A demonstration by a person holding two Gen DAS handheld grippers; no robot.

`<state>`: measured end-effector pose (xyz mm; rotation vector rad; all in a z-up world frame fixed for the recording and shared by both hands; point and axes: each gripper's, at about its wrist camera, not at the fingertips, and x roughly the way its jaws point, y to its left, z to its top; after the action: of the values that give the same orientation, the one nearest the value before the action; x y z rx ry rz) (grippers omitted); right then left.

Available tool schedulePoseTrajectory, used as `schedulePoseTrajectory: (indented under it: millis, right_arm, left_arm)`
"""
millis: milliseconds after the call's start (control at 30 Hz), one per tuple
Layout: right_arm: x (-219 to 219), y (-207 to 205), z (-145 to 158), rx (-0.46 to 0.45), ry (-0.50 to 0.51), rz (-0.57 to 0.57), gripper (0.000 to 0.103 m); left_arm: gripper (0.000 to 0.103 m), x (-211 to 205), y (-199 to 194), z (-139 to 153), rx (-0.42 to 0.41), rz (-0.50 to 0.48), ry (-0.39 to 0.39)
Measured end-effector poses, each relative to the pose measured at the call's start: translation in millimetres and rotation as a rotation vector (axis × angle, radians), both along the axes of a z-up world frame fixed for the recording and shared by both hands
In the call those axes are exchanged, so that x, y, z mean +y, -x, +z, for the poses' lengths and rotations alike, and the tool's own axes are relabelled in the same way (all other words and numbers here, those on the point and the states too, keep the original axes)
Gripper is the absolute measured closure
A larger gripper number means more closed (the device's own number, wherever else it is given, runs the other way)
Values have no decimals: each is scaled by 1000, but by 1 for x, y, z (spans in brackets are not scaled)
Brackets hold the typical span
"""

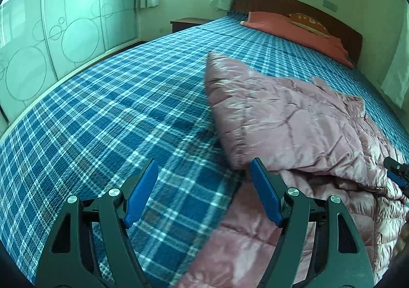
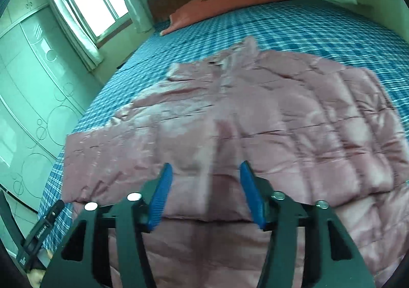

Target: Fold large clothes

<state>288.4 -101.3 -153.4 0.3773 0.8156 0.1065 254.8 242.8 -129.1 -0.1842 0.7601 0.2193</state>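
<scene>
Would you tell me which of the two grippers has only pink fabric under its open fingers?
The right gripper: only the pink quilted jacket lies beneath it, while the left gripper hangs mostly over plaid bedsheet.

From the left wrist view, bare plaid bedsheet [image 1: 102,114] lies open from nine to twelve o'clock, clear to the wardrobe doors [image 1: 51,40]. The pink quilted jacket [image 1: 294,121] fills one to four o'clock, its folded edge raised. At twelve, the red pillow [image 1: 301,32] and headboard [image 1: 281,2] close off the far end, nightstand [image 1: 189,22] at eleven
</scene>
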Motion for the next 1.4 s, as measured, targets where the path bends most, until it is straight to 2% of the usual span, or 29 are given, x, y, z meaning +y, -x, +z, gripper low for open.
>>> schedulePoseTrajectory:
  millis: [67,100,133,167,233,333,533,600,767,833,900,967,1000,1100,1233,1300,1400]
  right_arm:
    - [11,-8,-5,19,1,20,49]
    - [17,-13,-8,32,14,31,55]
    - [21,-17,-12,43,30,39,77]
    - [25,-19,-15,54,43,50,93]
    - [28,-18,-13,42,55,63,97]
    - [19,-4,8,-43,111,36,98]
    - [-36,13,31,-91,201,-46,98]
    - [-60,16,29,-77,237,-83,98]
    - [-112,11,11,-9,230,-143,97]
    - [-129,6,0,41,194,-140,91]
    - [-139,5,-7,71,153,-151,79]
    - [-145,12,-3,54,131,-192,55]
    - [-151,17,3,22,113,-237,51]
    - [-151,20,16,-32,120,-291,51]
    - [-132,-7,23,-51,145,-226,51]
    - [-123,-25,19,-40,155,-196,51]
    - [-122,-51,0,33,169,-175,51]
  left_arm:
    - [29,5,1,-2,3,9,6]
    - [29,7,1,-3,5,12,7]
    - [29,8,1,-4,8,15,11]
    - [29,9,1,-5,11,16,14]
    - [29,11,2,-5,12,17,21]
    - [29,10,2,-1,2,12,12]
    - [29,-1,-5,6,-9,-7,8]
    - [29,-9,-9,7,-11,-21,5]
    - [29,-30,-19,8,-8,-62,-25]
    - [29,-38,-25,7,-2,-82,-33]
    - [29,-47,-33,8,-1,-102,-43]
    - [29,-52,-42,10,-1,-113,-48]
    - [29,-54,-47,11,-2,-115,-48]
    - [29,-59,-65,13,-7,-118,-52]
    - [29,-64,-95,14,-12,-111,-31]
    - [29,-64,-109,8,9,-108,-12]
    - [29,-68,-130,-16,93,-95,-63]
